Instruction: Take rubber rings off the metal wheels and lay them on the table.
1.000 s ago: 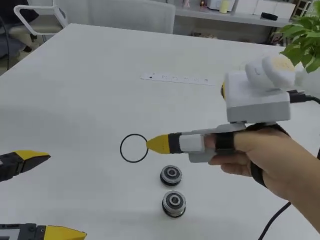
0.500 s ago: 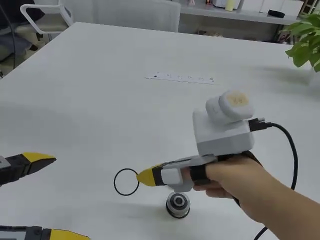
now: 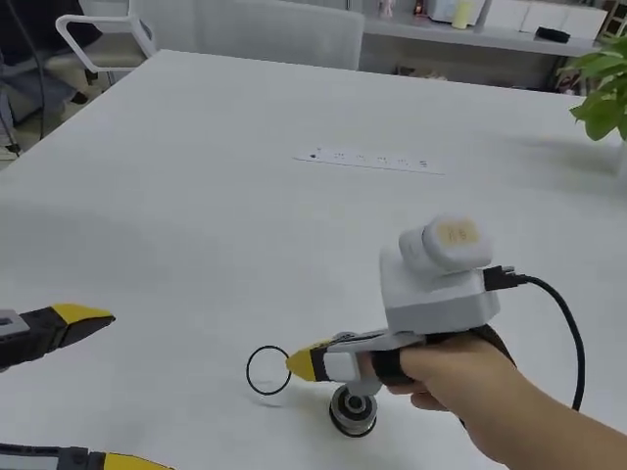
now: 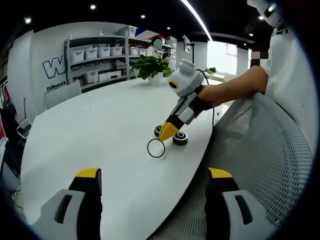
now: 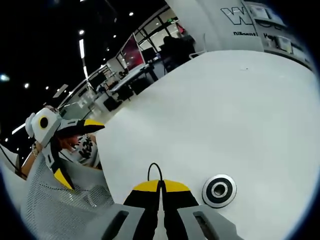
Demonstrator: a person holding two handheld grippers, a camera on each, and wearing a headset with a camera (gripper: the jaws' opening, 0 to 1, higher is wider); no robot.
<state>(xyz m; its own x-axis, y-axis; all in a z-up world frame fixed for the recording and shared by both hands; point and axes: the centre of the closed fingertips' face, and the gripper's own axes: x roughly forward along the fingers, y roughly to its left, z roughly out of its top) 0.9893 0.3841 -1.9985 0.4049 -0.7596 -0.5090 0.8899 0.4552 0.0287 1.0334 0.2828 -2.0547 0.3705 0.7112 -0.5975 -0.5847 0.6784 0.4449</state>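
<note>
Currently the rubber ring (image 3: 248,372) is pinched at its edge by the closed right tongs (image 3: 299,364), low over the desk (image 3: 196,196) just beside a metal wheel (image 3: 353,411), probably for laying down. The left tongs (image 4: 154,176) are held wide apart and empty, clear of the work.

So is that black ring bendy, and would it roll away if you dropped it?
The rubber ring looks very thin, so it is probably light and bendy. It shows a round shape while pinched in the right gripper, so likely springy, not limp. Lying flat, it probably won't roll.
</note>
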